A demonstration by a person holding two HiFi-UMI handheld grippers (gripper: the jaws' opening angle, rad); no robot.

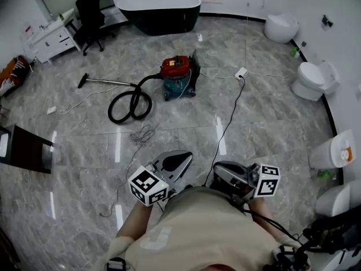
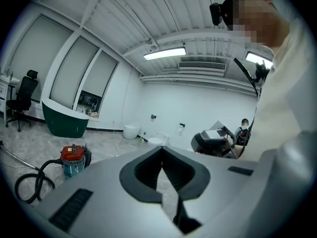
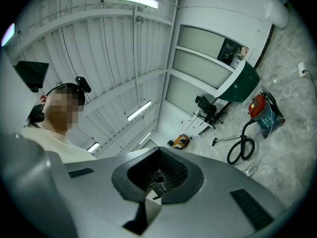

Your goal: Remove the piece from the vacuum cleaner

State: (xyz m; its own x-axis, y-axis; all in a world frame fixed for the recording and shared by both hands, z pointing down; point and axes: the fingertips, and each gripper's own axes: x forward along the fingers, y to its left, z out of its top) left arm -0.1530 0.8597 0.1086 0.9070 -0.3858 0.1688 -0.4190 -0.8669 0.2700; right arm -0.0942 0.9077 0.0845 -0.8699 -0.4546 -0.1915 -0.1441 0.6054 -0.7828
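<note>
Both tools were held low, close to the person's torso, well apart from the vacuum [image 1: 177,75]. The left hand-held gripper [image 1: 179,158] had its jaws together with nothing between them, as its own view [image 2: 162,152] showed. The right hand-held gripper [image 1: 221,169] was likewise closed and empty [image 3: 158,175].

The vacuum, with a red top and a teal body, stood upright on the grey marble floor [image 1: 265,123] near the middle of the room, in front of the dark bathtub [image 1: 159,11]. Its black hose [image 1: 131,103] ran from the body and lay coiled on the floor at the left. A thin wand [image 1: 104,82] ran on from the coil to a nozzle lying further left. A black cable [image 1: 228,123] ran from a white power strip [image 1: 241,72] right of the vacuum back toward the person.

A black chair [image 1: 90,16] stood beside a white desk [image 1: 51,38] at the far left, and toilets [image 1: 313,81] lined the right wall.
</note>
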